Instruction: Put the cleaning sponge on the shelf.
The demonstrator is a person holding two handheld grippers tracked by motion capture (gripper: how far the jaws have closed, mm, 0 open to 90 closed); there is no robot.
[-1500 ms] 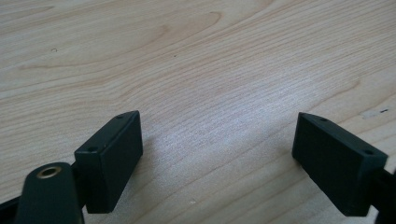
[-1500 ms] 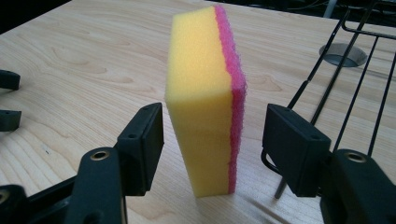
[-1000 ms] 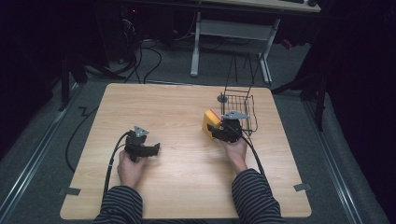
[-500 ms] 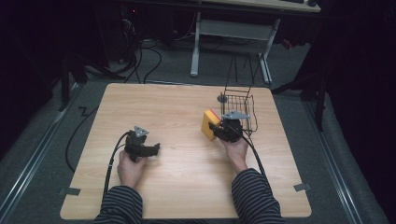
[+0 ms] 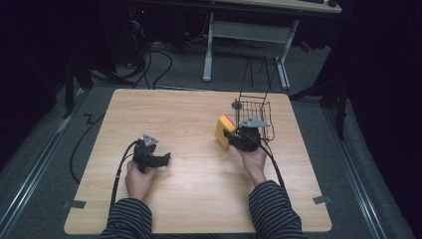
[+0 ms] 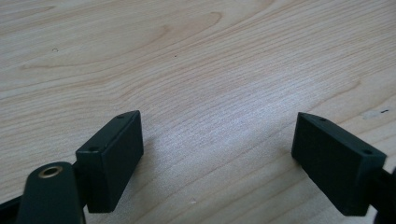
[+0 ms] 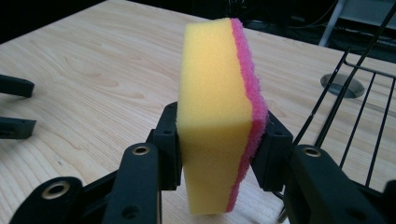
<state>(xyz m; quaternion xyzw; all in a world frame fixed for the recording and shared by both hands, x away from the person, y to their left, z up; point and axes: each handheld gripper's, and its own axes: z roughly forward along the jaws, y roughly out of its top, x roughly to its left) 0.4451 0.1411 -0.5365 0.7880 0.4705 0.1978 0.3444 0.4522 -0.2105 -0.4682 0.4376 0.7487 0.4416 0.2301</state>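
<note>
Left side of the wooden tabletop [image 5: 199, 199]: the person's left hand [image 5: 138, 180] holds the left hand-held gripper [image 5: 158, 160] low over bare wood, black cable [image 5: 119, 174] looping back from it toward the near edge. Grey three-cornered plate on top. In the left gripper view its two black jaws stand wide apart, released, with plain wood grain between them. Striped sleeve [image 5: 127, 224] at the bottom edge.

Centre: open wood, light grain.

Right of centre: a sponge [image 5: 224, 131], yellow foam with a pink scouring layer on one face, stands on edge, upright, its lower edge close to or on the tabletop — cannot tell which. The right hand-held gripper [image 5: 231, 138] is clenched on it: in the right gripper view the sponge [image 7: 219, 130] sits squarely between the jaws, one pad pressed on the yellow face, the other on the pink face, foam rising well above the jaws. The right hand [image 5: 252, 162] grips the tool from behind, second striped sleeve [image 5: 273, 211] below.

Far right: a black wire basket [image 5: 256, 112] stands on the tabletop just beside the right hand-held gripper, toward the far right corner. Sponge is outside it, on its left. A small round grey disc [image 5: 237, 105] lies on the wood at the basket's far left corner.

Beyond the tabletop: dark floor, cables, legs of a white desk frame [image 5: 209, 50].
</note>
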